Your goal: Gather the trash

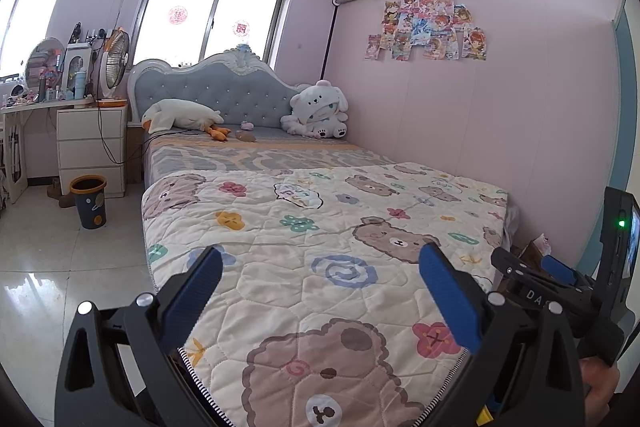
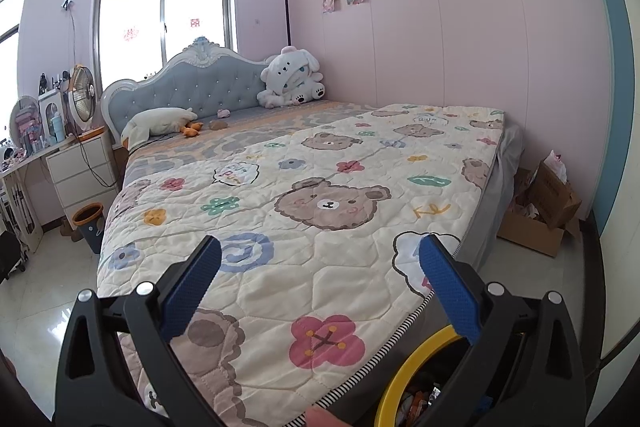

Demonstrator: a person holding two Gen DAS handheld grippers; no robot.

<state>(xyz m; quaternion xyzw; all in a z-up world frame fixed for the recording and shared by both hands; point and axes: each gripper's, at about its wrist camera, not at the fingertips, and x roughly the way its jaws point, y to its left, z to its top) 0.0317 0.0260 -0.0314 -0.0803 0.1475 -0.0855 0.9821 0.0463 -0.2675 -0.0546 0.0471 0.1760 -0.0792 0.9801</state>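
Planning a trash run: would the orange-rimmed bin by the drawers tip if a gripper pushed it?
The bin looks like light plastic, tall and narrow, so it would likely slide or tip on the glossy floor. Contents aren't visible.

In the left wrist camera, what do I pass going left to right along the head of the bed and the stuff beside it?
Round mirror → fan → goose plush → white bear plush.

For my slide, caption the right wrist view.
Open right gripper hovers over the bear-print quilt, yellow-rimmed bin below the bed's foot.
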